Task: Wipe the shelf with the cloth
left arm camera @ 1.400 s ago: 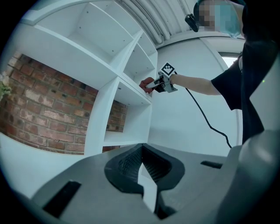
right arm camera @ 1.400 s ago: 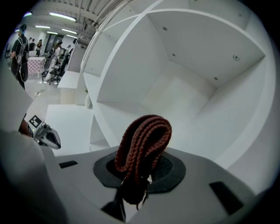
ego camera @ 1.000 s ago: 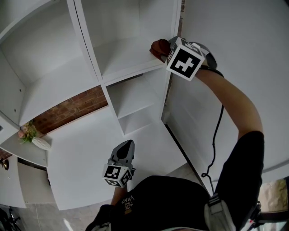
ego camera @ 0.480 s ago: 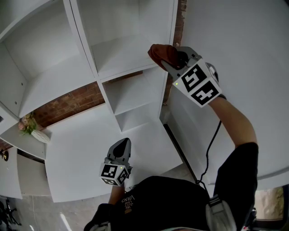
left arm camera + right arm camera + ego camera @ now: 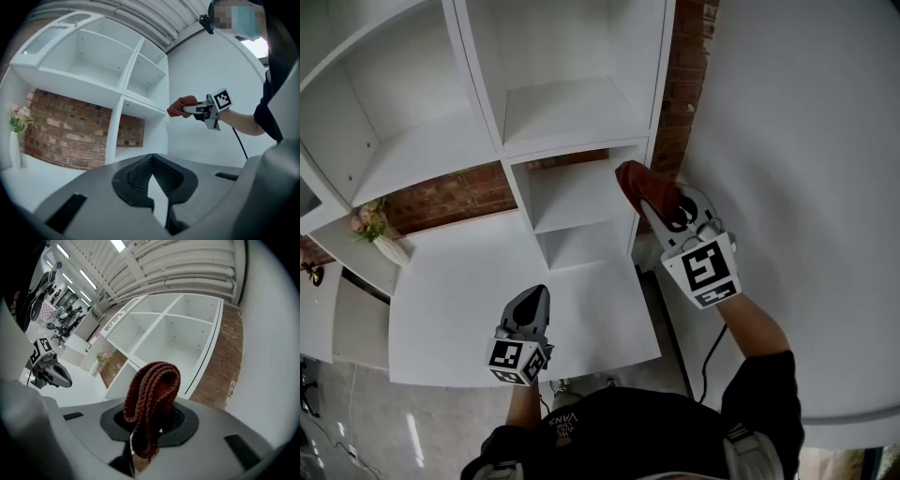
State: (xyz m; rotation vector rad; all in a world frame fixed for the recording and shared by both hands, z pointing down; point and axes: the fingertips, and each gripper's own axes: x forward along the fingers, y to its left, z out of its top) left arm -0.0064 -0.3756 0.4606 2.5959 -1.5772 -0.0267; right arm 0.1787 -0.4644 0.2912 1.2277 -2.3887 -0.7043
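The white shelf unit (image 5: 567, 112) fills the top of the head view, its compartments bare. My right gripper (image 5: 667, 208) is shut on a red-brown knitted cloth (image 5: 639, 186), held in the air in front of the unit's lower right corner, apart from any board. In the right gripper view the cloth (image 5: 152, 399) folds up out of the jaws of the right gripper (image 5: 150, 427), with the shelf unit (image 5: 173, 348) beyond. My left gripper (image 5: 536, 294) hangs low over the white tabletop, shut on nothing. The left gripper (image 5: 151, 161) faces the shelf unit (image 5: 140, 101), with the cloth (image 5: 180, 107) at right.
A white tabletop (image 5: 478, 281) lies under the shelf unit. A vase of flowers (image 5: 377, 236) stands at its left end by a brick wall (image 5: 450, 197). A plain white wall (image 5: 806, 141) rises on the right. A black cable (image 5: 712, 352) trails from the right gripper.
My right gripper, still holding the cloth, has come down off the front edge of the upper shelf board and back toward me. The left gripper has hardly moved.
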